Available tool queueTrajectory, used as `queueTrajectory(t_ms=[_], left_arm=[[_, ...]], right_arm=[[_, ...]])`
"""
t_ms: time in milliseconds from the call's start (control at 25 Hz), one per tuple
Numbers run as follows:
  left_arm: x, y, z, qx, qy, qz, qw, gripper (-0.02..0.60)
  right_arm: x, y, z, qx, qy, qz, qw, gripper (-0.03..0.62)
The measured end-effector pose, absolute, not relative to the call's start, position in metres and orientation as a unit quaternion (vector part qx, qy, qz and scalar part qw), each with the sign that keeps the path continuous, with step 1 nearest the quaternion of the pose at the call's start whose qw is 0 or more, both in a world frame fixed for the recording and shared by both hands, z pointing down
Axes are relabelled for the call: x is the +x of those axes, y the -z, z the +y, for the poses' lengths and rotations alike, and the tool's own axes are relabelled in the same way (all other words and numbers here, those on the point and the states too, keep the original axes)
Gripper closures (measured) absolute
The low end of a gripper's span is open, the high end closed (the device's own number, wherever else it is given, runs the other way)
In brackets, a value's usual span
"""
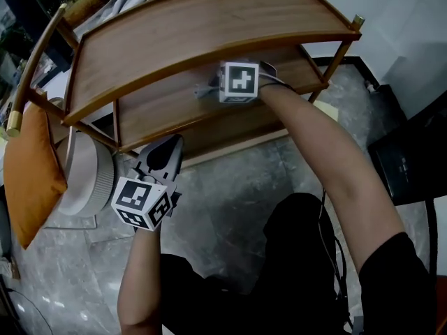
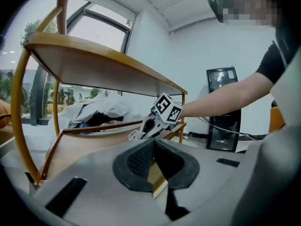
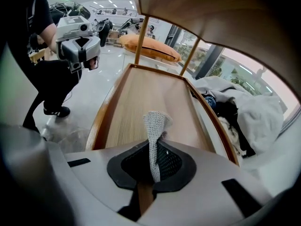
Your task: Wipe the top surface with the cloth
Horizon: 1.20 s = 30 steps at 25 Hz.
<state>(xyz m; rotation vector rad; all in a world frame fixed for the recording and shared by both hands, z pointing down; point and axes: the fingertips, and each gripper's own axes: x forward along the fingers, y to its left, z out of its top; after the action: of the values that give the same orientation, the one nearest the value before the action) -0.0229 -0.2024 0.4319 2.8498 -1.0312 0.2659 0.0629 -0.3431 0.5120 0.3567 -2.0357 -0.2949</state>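
A wooden two-tier shelf stands in front of me; its top surface [image 1: 202,33] is bare. My right gripper [image 1: 204,89] reaches under that top board, over the lower shelf [image 1: 164,114]. It is shut on a grey mesh cloth [image 3: 155,126], which sticks up in a narrow fold between the jaws and hangs above the lower shelf board [image 3: 141,107]. My left gripper [image 1: 171,146] hovers lower, in front of the shelf's front rail, shut with nothing in it. From the left gripper view, the right gripper [image 2: 137,135] shows beneath the top board [image 2: 94,69].
An orange cushion [image 1: 31,180] and a round white appliance [image 1: 87,176] sit left of the shelf. A black box [image 1: 408,162] stands on the floor at right. A heap of white fabric [image 3: 254,112] lies beyond the shelf's far rail. Brass posts [image 1: 342,54] carry the top board.
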Motion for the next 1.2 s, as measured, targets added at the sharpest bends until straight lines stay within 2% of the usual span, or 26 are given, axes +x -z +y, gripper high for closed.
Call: queueTrajectory(t_ms=[480,960,1120,1200], left_arm=[[0.039,-0.437,-0.193,0.946,-0.1,-0.305,0.047,0.569],[0.071,-0.433,-0.185,0.952,-0.093,-0.288,0.047,0.569],[0.065,-0.433,-0.181,0.953,-0.092,-0.284,0.048,0.569],[0.051,-0.434,-0.184,0.951,-0.089,-0.291,0.05,0.569]], right_arm=[[0.224,-0.505,-0.339,0.206,0.096,-0.776,0.589,0.56],[0.307,-0.492,-0.341,0.344,0.019,-0.703,0.622,0.56],[0.333,-0.49,-0.338,0.4,-0.022,-0.664,0.632,0.559],[0.32,-0.484,-0.335,0.402,0.002,-0.676,0.618,0.559]])
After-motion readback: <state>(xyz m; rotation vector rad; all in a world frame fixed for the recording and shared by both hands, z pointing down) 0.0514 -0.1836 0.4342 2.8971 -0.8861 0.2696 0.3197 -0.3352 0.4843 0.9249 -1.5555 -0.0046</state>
